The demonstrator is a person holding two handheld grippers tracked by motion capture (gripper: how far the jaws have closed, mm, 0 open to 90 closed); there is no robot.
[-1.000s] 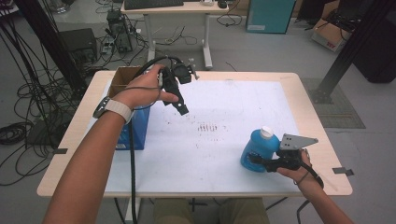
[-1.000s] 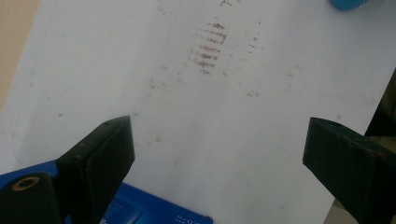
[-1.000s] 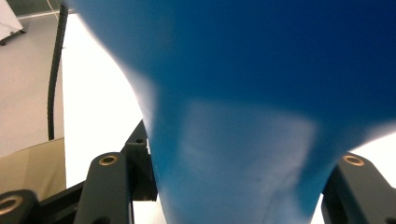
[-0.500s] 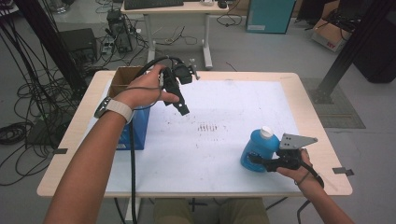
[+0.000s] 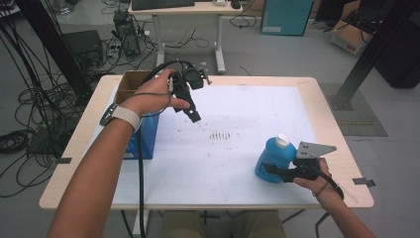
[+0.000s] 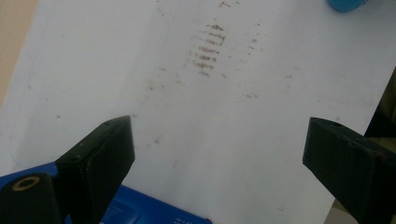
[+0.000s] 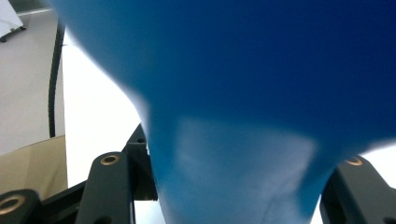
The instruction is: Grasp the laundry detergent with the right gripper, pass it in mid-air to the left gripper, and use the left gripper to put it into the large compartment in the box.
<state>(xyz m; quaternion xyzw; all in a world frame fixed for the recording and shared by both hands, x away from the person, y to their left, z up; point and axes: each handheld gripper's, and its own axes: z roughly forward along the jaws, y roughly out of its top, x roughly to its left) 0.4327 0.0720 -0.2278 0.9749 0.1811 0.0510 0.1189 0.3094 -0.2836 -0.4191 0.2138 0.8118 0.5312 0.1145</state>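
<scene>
The blue bottle [image 5: 273,159] with a white cap stands upright near the front right corner of the surface [image 5: 237,144]. The right claw [image 5: 271,169] is closed on its lower body, the jaws pressing both sides. The left claw [image 5: 190,110] hangs wide open and empty above the back left part, beside the blue box [image 5: 144,135]. To lift the bottle well, keep the grip firm and the bottle vertical; the contact seems low, so it may tip

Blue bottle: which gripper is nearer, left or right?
Right. The right gripper is shut on the blue bottle at the table's near right; the left gripper hangs open above the white mat, far off beside the box.
</scene>
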